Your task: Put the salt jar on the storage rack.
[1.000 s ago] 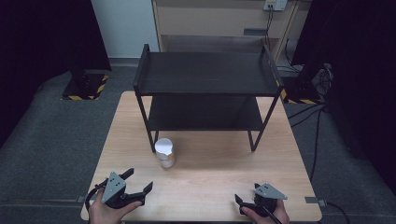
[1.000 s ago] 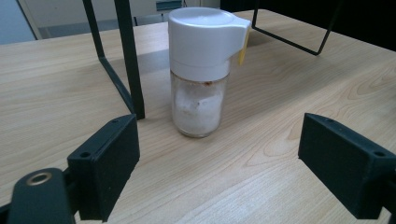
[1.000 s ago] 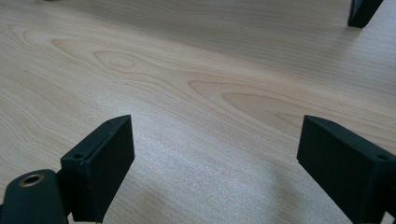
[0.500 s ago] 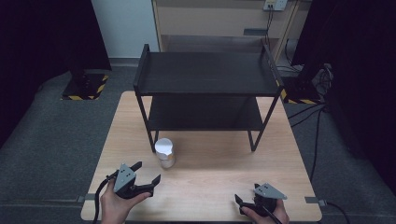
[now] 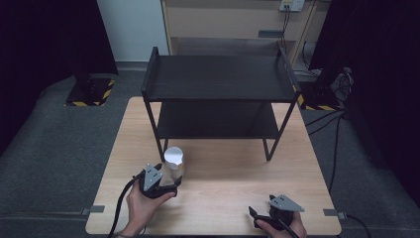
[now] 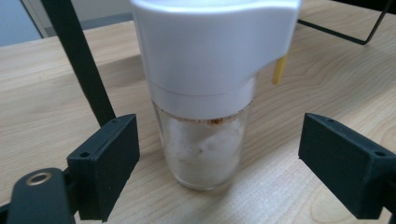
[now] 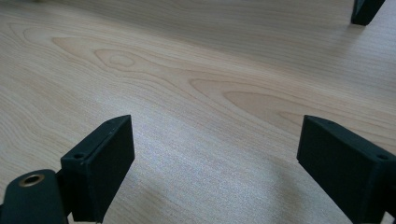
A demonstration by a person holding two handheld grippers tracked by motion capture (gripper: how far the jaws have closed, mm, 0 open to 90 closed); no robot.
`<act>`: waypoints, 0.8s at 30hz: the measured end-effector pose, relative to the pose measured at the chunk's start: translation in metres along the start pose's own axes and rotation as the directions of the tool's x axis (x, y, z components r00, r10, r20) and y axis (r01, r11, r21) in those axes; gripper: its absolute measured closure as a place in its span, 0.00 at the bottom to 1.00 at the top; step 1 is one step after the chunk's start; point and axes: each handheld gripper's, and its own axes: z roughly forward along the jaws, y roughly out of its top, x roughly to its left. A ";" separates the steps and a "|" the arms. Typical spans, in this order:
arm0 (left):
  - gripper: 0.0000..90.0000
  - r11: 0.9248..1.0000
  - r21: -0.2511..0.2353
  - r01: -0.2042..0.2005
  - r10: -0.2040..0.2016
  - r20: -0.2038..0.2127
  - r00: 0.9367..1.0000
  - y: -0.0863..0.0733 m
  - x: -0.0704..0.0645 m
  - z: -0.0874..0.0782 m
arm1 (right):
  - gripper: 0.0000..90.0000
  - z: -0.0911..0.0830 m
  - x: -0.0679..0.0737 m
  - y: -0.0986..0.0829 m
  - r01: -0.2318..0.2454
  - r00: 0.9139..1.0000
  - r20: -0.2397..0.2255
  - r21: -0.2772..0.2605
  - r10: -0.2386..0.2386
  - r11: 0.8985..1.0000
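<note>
Right tongs (image 5: 270, 214) sit spread wide over bare worktop (image 5: 223, 173), holding nothing. Left tongs (image 6: 219, 172) are spread too, straddling the jar (image 6: 203, 140) without touching it. It stands just in front of the rack (image 5: 218, 89) leg. Top-heavy white lid, so an off-center squeeze could probably tip it into that leg.

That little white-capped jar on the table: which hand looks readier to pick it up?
Left. The left gripper is open right at the jar, which stands between its jaws. The right gripper sits open, far off near the table's front edge.
</note>
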 end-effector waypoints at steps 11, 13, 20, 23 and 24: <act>0.14 1.000 -0.006 0.006 -0.006 -0.018 1.000 0.000 0.000 0.028 | 0.13 0.002 -0.002 0.000 0.000 1.000 -0.004 0.005 0.000 1.000; 0.14 1.000 -0.005 0.009 -0.009 -0.020 1.000 -0.001 -0.001 0.031 | 0.13 0.002 -0.003 0.000 0.000 1.000 -0.005 0.007 0.000 1.000; 0.25 1.000 -0.026 -0.006 0.005 -0.030 1.000 -0.007 -0.002 0.038 | 0.13 0.003 -0.003 0.000 -0.005 1.000 -0.007 0.009 0.005 1.000; 0.32 0.999 -0.030 -0.022 0.021 -0.034 0.999 -0.009 -0.003 0.040 | 0.13 0.004 -0.004 0.000 -0.003 1.000 -0.011 0.011 0.004 1.000; 0.32 0.999 -0.038 -0.015 0.014 -0.031 0.999 -0.010 -0.002 0.041 | 0.13 0.004 -0.004 0.000 -0.005 1.000 -0.012 0.012 0.005 1.000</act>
